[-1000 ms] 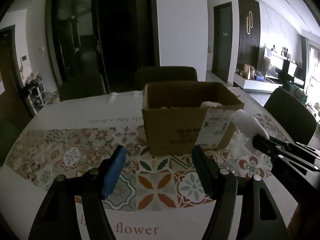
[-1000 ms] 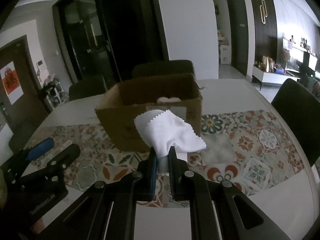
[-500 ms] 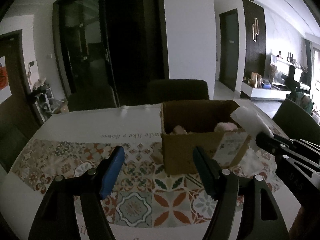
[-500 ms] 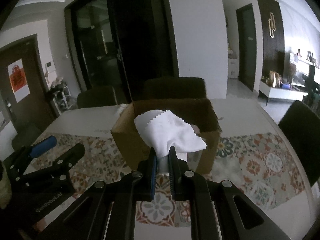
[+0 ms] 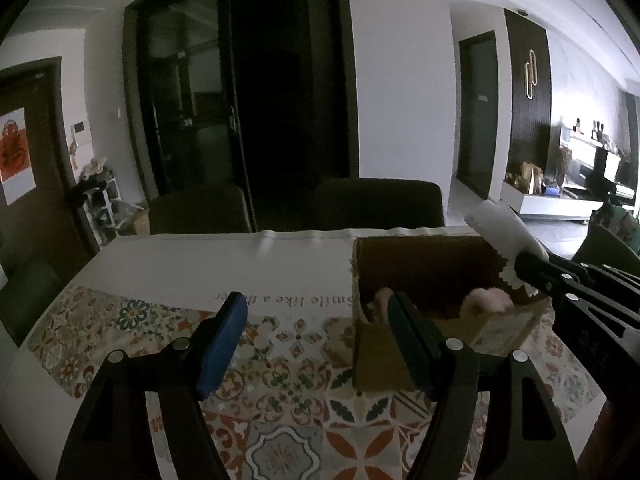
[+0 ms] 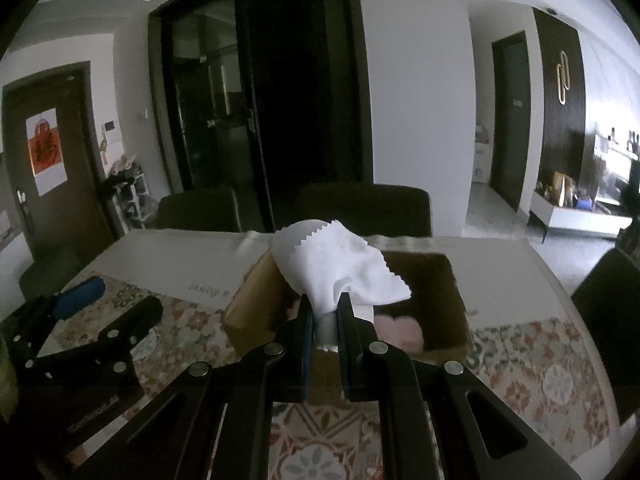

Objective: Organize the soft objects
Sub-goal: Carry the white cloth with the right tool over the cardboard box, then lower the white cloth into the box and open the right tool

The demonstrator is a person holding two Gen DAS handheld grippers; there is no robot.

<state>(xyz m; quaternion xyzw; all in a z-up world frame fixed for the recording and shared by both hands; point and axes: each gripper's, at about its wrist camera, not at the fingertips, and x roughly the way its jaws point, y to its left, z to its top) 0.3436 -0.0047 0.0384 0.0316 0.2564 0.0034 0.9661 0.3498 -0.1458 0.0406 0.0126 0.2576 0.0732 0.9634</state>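
Moved: both claws have risen closer to the box [image 6: 448,304].
Right claw [image 6: 325,322]: clamped on white cloth [image 6: 340,268], above box opening, ready to drop.
Left claw [image 5: 316,340]: apart, empty, alongside.

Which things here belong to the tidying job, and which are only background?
Part of the job:
- white cloth, pinched in the right gripper
- cardboard box
- pink soft items in the box
- left gripper, nothing between its fingers

Background:
- patterned tablecloth
- dark chairs
- TV cabinet
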